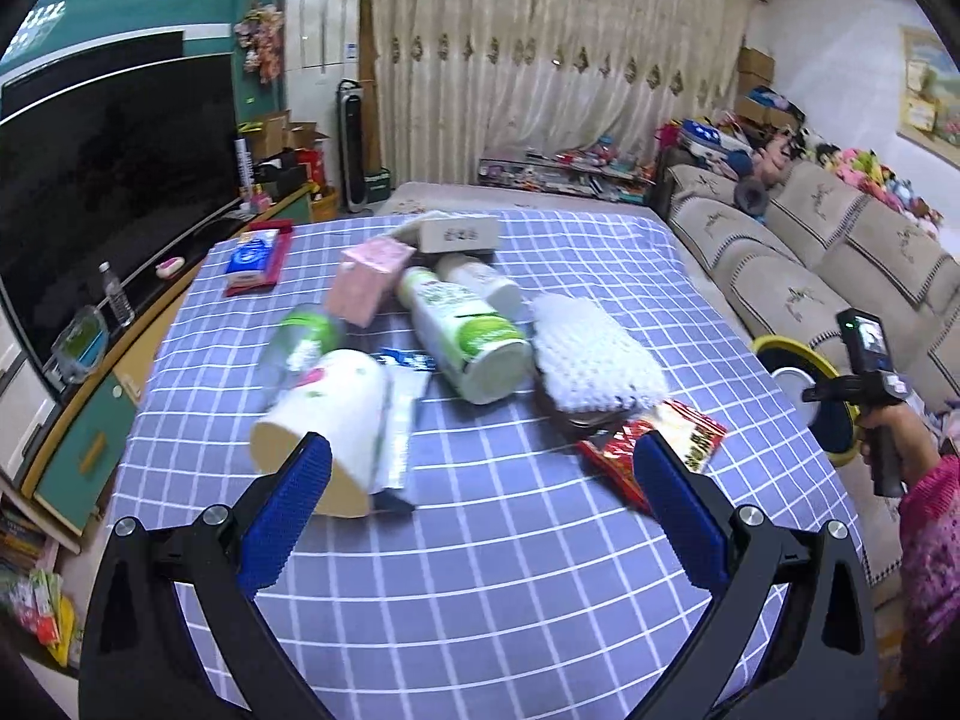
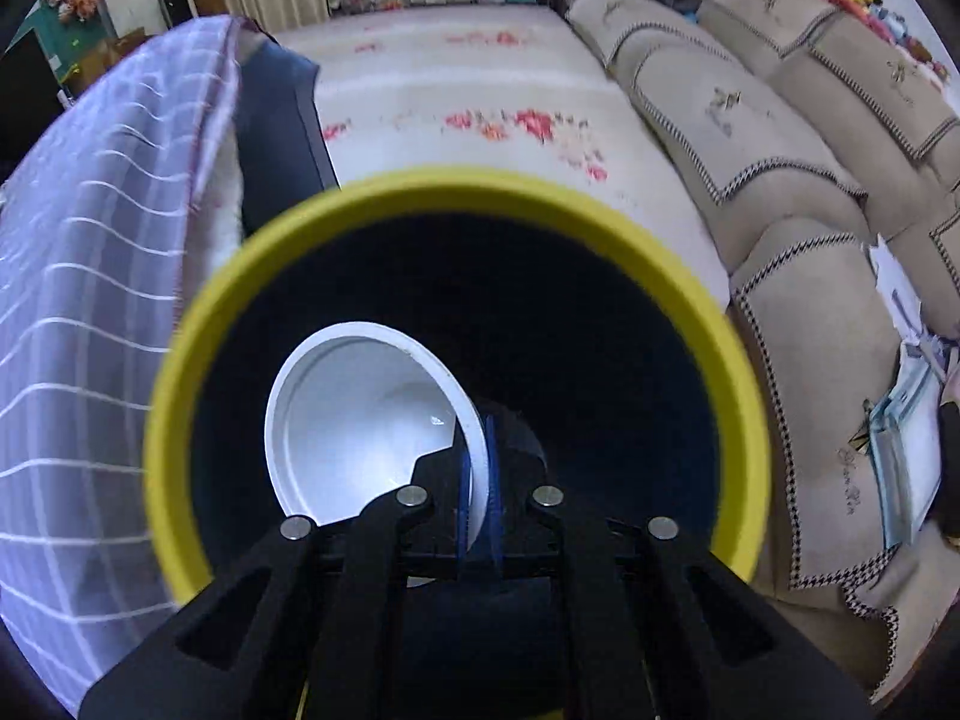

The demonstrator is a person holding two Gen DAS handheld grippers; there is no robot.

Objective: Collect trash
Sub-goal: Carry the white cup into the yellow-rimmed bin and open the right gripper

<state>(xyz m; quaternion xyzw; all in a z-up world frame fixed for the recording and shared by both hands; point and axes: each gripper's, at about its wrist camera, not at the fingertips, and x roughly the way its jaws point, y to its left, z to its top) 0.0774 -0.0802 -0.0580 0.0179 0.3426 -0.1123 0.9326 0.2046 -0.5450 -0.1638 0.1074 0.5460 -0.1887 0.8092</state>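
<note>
Trash lies on the blue checked tablecloth (image 1: 510, 540): a tipped paper cup (image 1: 327, 426), a foil wrapper (image 1: 396, 432), a green-and-white bottle (image 1: 468, 336), a clear bottle (image 1: 300, 342), a pink carton (image 1: 366, 282) and a red snack packet (image 1: 660, 438). My left gripper (image 1: 480, 456) is open above the near table, the cup by its left finger, the red packet by its right. My right gripper (image 2: 479, 450) is shut on the rim of a white cup (image 2: 360, 414) over the yellow-rimmed dark bin (image 2: 456, 192). The bin also shows in the left wrist view (image 1: 798, 384), right of the table.
A white knitted pouch (image 1: 591, 360), a grey box (image 1: 459, 234) and a blue tissue pack (image 1: 252, 255) also lie on the table. A beige sofa (image 2: 780, 150) runs along the right. A TV (image 1: 108, 180) on a low cabinet stands on the left.
</note>
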